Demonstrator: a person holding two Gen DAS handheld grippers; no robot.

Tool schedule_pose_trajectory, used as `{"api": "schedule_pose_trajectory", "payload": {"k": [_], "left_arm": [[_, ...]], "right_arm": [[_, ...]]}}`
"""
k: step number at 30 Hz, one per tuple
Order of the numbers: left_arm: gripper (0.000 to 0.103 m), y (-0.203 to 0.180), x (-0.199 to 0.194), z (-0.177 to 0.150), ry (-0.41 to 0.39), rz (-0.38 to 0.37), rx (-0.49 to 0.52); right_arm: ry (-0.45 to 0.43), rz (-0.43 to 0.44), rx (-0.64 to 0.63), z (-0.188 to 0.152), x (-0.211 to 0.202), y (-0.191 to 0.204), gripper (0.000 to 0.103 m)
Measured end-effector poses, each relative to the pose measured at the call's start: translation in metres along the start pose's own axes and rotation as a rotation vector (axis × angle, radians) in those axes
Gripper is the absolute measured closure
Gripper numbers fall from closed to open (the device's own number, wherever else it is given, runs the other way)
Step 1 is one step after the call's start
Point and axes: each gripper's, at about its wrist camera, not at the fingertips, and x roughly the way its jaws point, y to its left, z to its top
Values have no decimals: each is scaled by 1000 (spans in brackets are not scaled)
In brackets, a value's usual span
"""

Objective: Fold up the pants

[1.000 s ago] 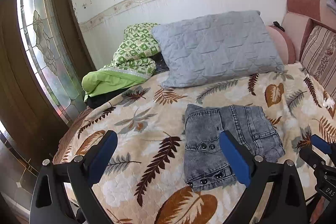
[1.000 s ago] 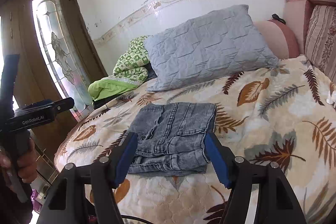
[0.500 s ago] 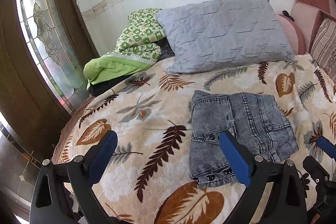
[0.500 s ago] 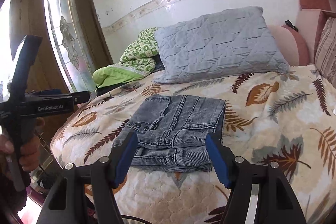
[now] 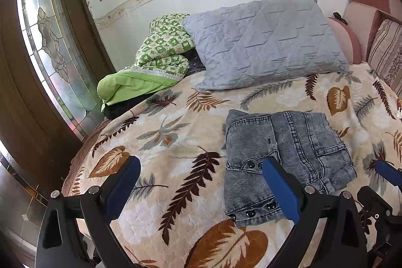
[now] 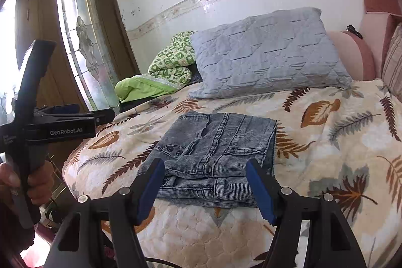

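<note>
The grey denim pants [image 5: 284,155] lie folded into a compact rectangle on the leaf-print bedspread [image 5: 176,142]. They also show in the right wrist view [image 6: 216,150]. My left gripper [image 5: 201,182] is open and empty, held above the bed's near edge, just left of the pants. My right gripper [image 6: 204,182] is open and empty, held over the near edge of the pants. The left gripper's body also shows at the left of the right wrist view [image 6: 57,127], held in a hand.
A grey quilted pillow [image 5: 263,42] and a green blanket bundle [image 5: 155,67] lie at the head of the bed by the wall. Pink and striped cushions [image 5: 384,52] stand at the right. A wooden door with leaded glass [image 5: 50,42] is at the left.
Both grippers have drawn back and risen a little from the folded pants. The pants have not moved. Both grippers stay open.
</note>
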Motion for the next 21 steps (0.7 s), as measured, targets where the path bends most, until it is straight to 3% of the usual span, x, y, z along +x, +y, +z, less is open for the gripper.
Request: {"api": "schedule_pose_trajectory", "payload": {"k": [5,21], "left_arm": [[5,6,-8,-3,-4,27,7],[5,34,-27,-12,-59,-27,-27]], "right_arm": [[-15,-9,-24,-1,-6,8,33],[-55,4,-64,14,-17,43,33]]}}
